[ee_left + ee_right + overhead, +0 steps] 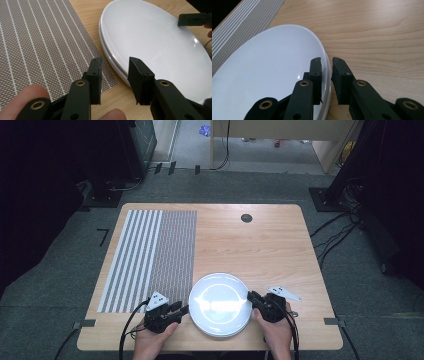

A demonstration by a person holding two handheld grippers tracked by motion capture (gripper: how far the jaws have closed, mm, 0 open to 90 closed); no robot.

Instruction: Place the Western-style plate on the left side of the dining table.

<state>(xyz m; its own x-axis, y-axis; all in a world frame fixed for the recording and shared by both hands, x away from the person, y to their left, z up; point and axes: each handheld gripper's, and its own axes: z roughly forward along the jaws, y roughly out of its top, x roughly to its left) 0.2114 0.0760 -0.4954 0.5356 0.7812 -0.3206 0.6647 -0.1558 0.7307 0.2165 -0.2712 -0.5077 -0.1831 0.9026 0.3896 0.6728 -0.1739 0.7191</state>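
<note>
round white glazed plate (219,303) — between both grippers; left gripper (115,67) jaws apart at its rim | right gripper (327,67) clamped on opposite rim

A light wooden surface (260,245) with rounded corners stands on grey carpet. A striped woven placemat (150,257) lies flat on its left half, reaching nearly from the far edge toward the near one. White plates (220,304), stacked, sit near the front edge at the middle, just beside the mat. A small dark round cap (246,218) is set near the far edge.
</note>
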